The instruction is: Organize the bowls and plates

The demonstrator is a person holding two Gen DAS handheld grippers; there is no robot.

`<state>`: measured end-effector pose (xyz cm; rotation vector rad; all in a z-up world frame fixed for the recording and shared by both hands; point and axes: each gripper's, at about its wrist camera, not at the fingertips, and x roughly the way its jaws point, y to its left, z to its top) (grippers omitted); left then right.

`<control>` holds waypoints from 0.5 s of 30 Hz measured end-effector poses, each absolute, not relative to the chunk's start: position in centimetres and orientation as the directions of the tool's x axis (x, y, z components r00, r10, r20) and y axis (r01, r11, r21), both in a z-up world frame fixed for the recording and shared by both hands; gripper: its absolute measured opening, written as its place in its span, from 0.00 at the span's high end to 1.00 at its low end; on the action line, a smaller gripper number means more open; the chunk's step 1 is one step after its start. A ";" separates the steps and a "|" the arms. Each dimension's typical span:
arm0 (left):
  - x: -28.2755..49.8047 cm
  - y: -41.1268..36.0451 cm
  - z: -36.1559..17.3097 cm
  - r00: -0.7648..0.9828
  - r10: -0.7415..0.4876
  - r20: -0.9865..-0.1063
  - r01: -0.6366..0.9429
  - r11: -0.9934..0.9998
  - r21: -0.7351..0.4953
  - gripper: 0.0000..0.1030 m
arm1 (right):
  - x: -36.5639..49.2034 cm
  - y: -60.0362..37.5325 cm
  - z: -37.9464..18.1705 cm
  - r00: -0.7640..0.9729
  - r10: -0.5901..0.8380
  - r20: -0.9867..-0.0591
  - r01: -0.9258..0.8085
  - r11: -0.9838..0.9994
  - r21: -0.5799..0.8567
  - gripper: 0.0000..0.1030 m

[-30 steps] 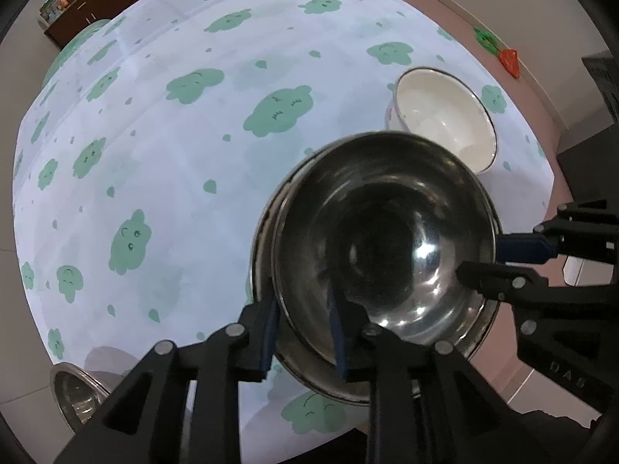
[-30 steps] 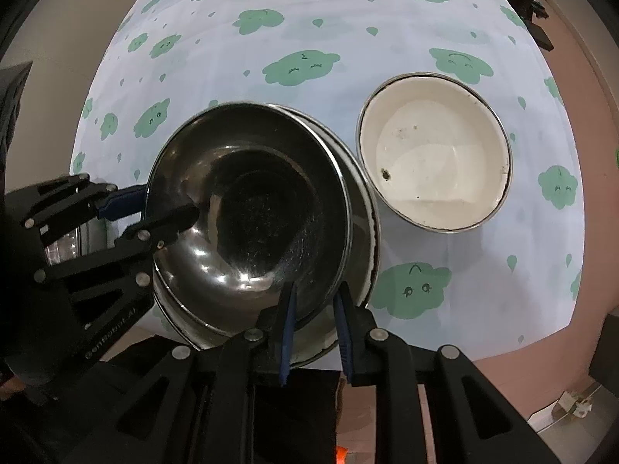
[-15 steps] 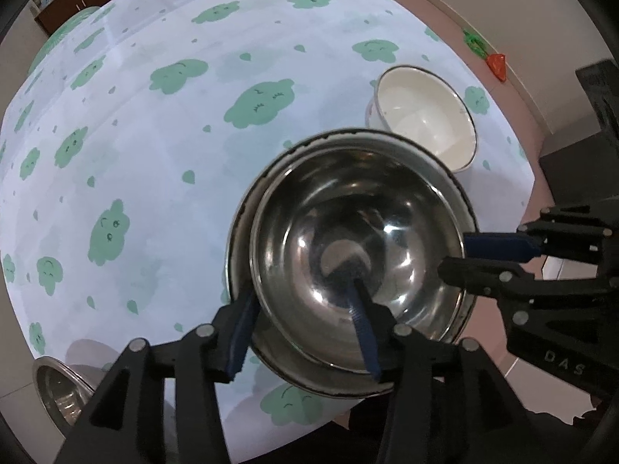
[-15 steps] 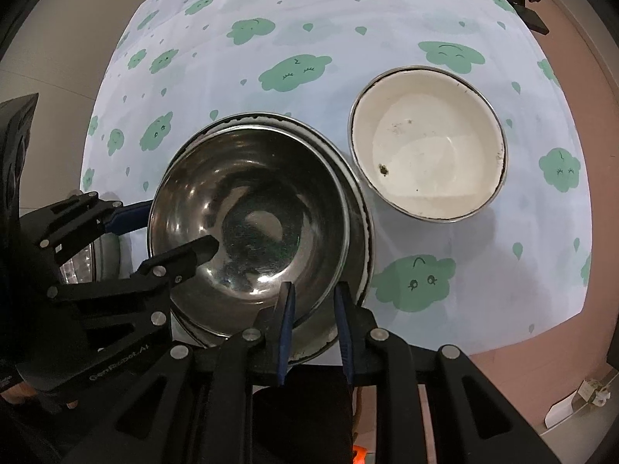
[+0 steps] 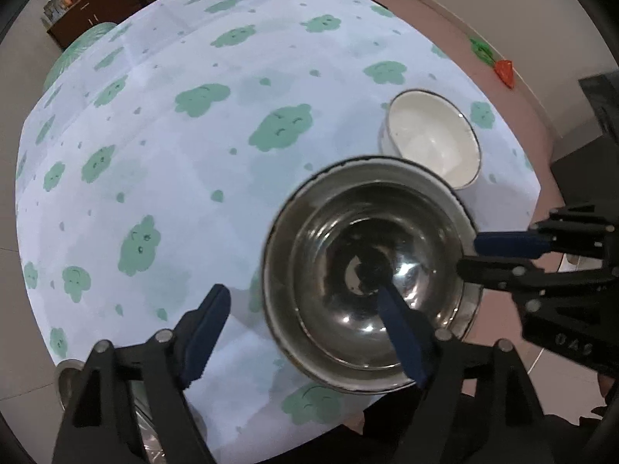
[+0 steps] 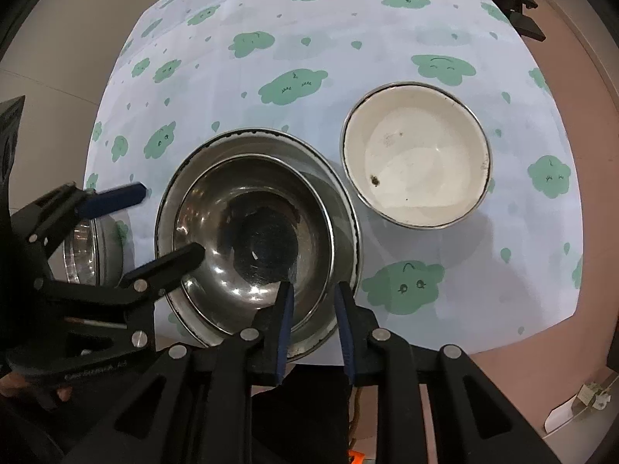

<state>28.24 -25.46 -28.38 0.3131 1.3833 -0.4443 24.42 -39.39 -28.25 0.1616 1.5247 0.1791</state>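
A small steel bowl (image 5: 340, 247) (image 6: 232, 201) sits nested in a larger steel bowl (image 5: 276, 239) (image 6: 271, 145) near the table's front edge. My left gripper (image 5: 305, 321) (image 6: 154, 228) points straight down and its jaws are opening. One finger is inside the small bowl, the other stands off outside, and neither pad presses the rims between them. My right gripper (image 6: 314, 309) (image 5: 491, 257) straddles the opposite rims, one pad inside the small bowl and one outside the large one, shut on them. A white enamel bowl (image 5: 429, 139) (image 6: 418, 162) stands to the right of the stack.
Another steel bowl (image 6: 85, 247) (image 5: 65, 379) sits at the table's near left corner, under my left gripper's frame. The cloud-print tablecloth (image 5: 193, 178) covers a round table. Brown floor lies to the right, and a dark cabinet (image 5: 96, 15) stands far left.
My left gripper's jaws have spread wide and let go of the small bowl's rim. The small bowl has settled level into the larger one. My right gripper has hardly moved.
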 end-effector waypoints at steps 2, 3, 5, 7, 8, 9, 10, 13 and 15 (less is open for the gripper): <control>28.4 -25.0 -28.5 0.118 -0.118 -0.986 0.464 0.884 -0.050 0.23 | 24.3 -39.5 -28.1 0.044 0.217 -0.975 -0.016 0.976 0.217 0.75; 28.5 -24.8 -28.6 0.118 -0.112 -0.987 0.458 0.888 -0.046 0.23 | 24.2 -39.5 -28.0 0.047 0.217 -0.975 -0.018 0.976 0.216 0.75; 28.5 -24.7 -28.8 0.117 -0.109 -0.987 0.452 0.891 -0.045 0.23 | 24.1 -39.6 -27.9 0.051 0.221 -0.974 -0.012 0.975 0.220 0.74; 28.5 -24.5 -28.7 0.122 -0.108 -0.987 0.449 0.893 -0.042 0.23 | 24.1 -39.5 -27.7 0.061 0.227 -0.972 -0.017 0.974 0.227 0.74; 28.5 -24.5 -28.6 0.124 -0.110 -0.986 0.451 0.892 -0.043 0.23 | 24.0 -39.4 -27.6 0.066 0.231 -0.971 -0.019 0.973 0.230 0.73; 28.5 -24.5 -28.5 0.127 -0.110 -0.986 0.454 0.890 -0.041 0.23 | 24.1 -39.3 -27.5 0.069 0.232 -0.970 -0.019 0.973 0.231 0.73; 28.4 -24.6 -28.5 0.131 -0.109 -0.985 0.456 0.889 -0.038 0.23 | 24.1 -39.3 -27.4 0.073 0.232 -0.970 -0.022 0.973 0.231 0.73; 28.4 -24.7 -28.2 0.141 -0.112 -0.984 0.462 0.886 -0.034 0.23 | 24.1 -39.0 -27.2 0.078 0.229 -0.970 -0.030 0.973 0.228 0.73; 28.4 -24.6 -28.0 0.148 -0.111 -0.983 0.460 0.887 -0.031 0.23 | 24.2 -38.9 -27.1 0.082 0.231 -0.970 -0.035 0.973 0.228 0.73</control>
